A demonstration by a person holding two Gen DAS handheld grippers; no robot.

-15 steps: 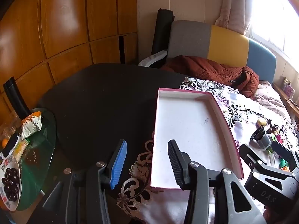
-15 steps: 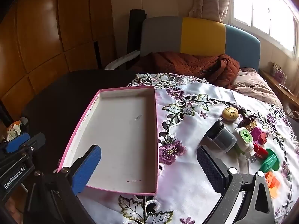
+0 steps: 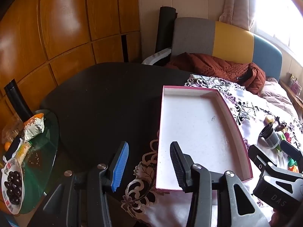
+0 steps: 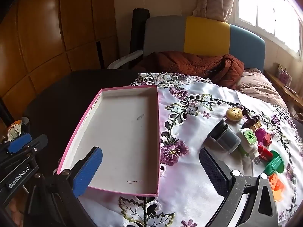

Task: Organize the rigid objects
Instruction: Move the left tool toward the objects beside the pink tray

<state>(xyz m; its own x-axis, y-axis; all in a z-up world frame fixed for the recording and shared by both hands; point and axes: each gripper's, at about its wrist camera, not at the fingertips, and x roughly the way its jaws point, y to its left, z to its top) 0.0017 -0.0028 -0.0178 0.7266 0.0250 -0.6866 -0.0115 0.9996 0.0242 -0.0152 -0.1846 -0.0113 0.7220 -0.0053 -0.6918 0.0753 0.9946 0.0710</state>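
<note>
Empty pink-rimmed box [image 4: 121, 138] at centre; toys [image 4: 251, 141] clustered at 3 o'clock on the floral cloth [image 4: 189, 170]. Right gripper [image 4: 151, 167] and left gripper [image 3: 148, 162] both spread wide, holding nothing. Risk: crowded toys may knock together or roll during a grasp; the cloth may drag.

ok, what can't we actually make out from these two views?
- Left wrist view: most of the toy pile is hidden behind the right gripper.
- Right wrist view: the orange block is partly covered by the right gripper's frame.
- Left wrist view: the bowl of dark fruit is cut by the frame edge.
- Both views: marks on the pink box floor are too small to identify.
</note>
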